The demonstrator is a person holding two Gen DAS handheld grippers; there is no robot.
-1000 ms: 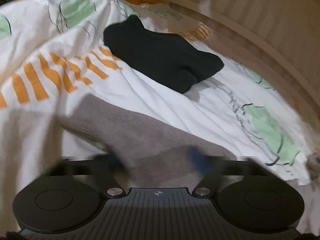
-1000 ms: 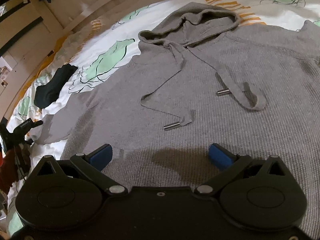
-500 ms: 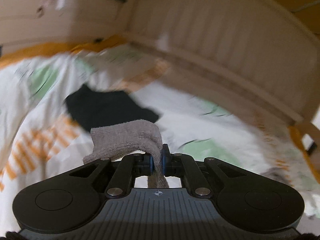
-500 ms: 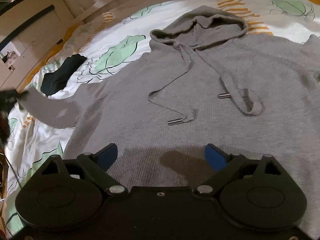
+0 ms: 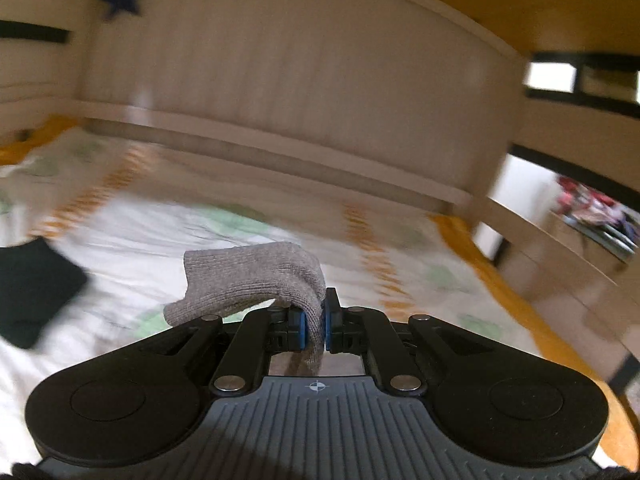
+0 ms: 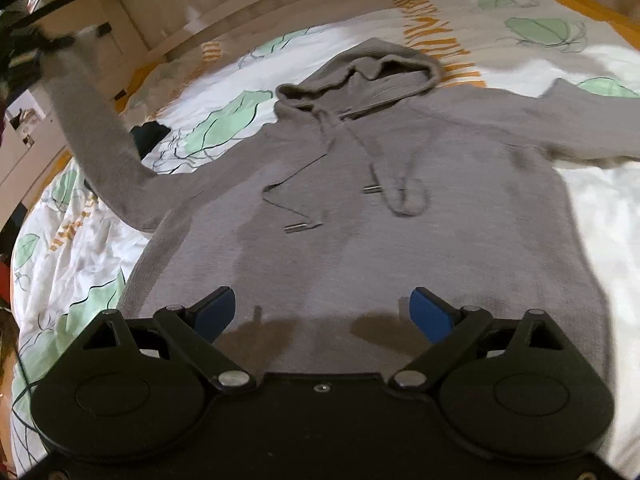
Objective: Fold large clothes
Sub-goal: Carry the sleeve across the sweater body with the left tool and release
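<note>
The hoodie (image 6: 380,240) lies face up and spread flat on the bed (image 6: 600,220), hood at the top, no fold made yet. The left gripper (image 5: 314,326) is clamped on the cuff (image 5: 256,276) of 1 sleeve (image 6: 104,148), which hangs lifted off the bed. The right gripper (image 6: 322,312) hovers over the hem with its jaws wide, holding nothing. Judged from this, folding has barely begun: both sleeves and the body are left to fold
</note>
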